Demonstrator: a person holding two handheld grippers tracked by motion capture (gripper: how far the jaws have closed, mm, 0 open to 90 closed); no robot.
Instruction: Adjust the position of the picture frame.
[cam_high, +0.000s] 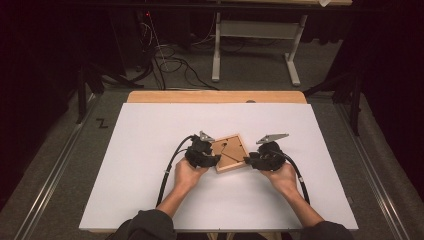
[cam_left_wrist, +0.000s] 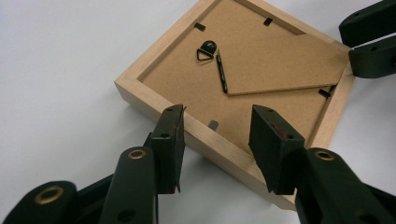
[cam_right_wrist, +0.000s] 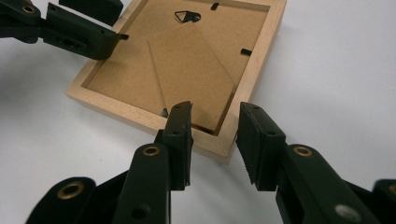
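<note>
High view, frame: picture frame (cam_high: 231, 152) is lying face down near the middle of the white table (cam_high: 150, 150), turned at a slant, its brown backing board facing up.
High view, left gripper: left gripper (cam_high: 209, 159) is sitting at the frame's left edge, held by the person's left hand (cam_high: 187, 175), with a black cable (cam_high: 170, 167) curving back toward the sleeve.
High view, right gripper: right gripper (cam_high: 250, 161) is sitting at the frame's lower right corner, held by the right hand (cam_high: 284, 178); from up here I cannot tell how wide either pair of jaws is standing.
Left gripper view, jaws: left gripper (cam_left_wrist: 217, 135) is hanging over the near wooden rail with its jaws spread, one pad outside the rail and one over the backing board; nothing is being pinched.
Left gripper view, frame: frame (cam_left_wrist: 154, 56) is showing its back, with a fold-out stand (cam_left_wrist: 285, 63) lying flat, a small triangular hanger (cam_left_wrist: 205, 50) and black clips; the other gripper (cam_left_wrist: 371, 44) is sitting at the far corner.
Right gripper view, jaws: right gripper (cam_right_wrist: 215, 140) is straddling the near corner of the frame (cam_right_wrist: 261, 60) with its jaws parted; whether the pads are pressing on the wood I cannot tell.
Right gripper view, far side: the other gripper (cam_right_wrist: 100, 25) is reaching over the frame's far left rail.
</note>
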